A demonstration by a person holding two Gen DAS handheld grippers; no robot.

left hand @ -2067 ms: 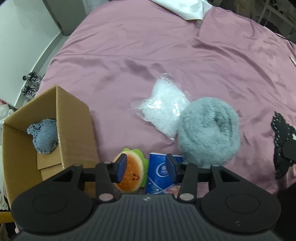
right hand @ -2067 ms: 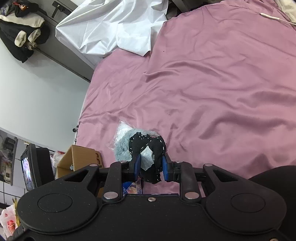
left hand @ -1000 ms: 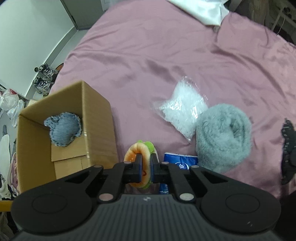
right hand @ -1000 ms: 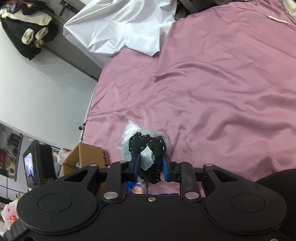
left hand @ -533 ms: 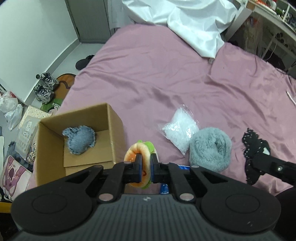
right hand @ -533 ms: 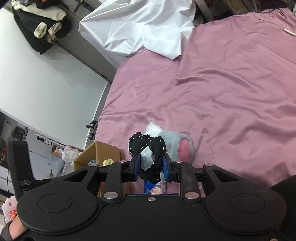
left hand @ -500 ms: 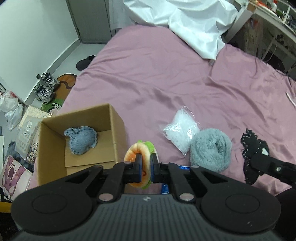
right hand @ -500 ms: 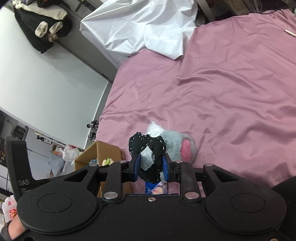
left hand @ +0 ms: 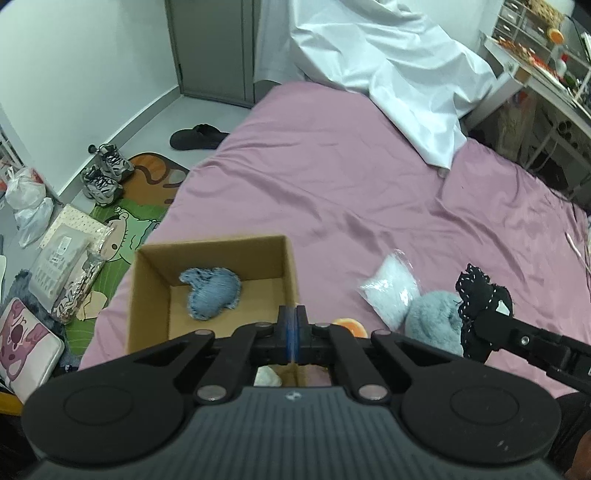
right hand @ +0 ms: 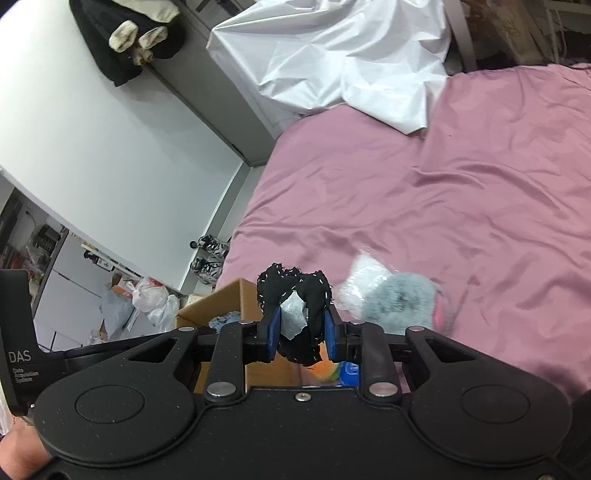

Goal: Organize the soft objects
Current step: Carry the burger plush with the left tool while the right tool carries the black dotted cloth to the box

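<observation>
Hovering above the open box, the left gripper points down and forward along the bed; its fingers are pressed together with nothing visible between them. The box sits at the near left edge of the bed and holds a blue plush on its floor. Just right of the fingers, an orange toy shows in part, lying on the bed beside the box wall. The right gripper is held level, aimed toward the box from the right, with its fingers clenched on a black plush that carries a white tag.

The left wrist view alone shows the inside of the box, a clear bag and a grey fur roll touching each other on the bed, and the right gripper's arm reaching in with the black plush at its tip, just right of the roll. It also shows shoes and a mat on the floor.

The right wrist view alone shows a pink inner face on the roll, a blue pack beside the orange toy under the fingers, and dark clothes hanging on the wall. A white sheet lies over the far end of the bed in both views.
</observation>
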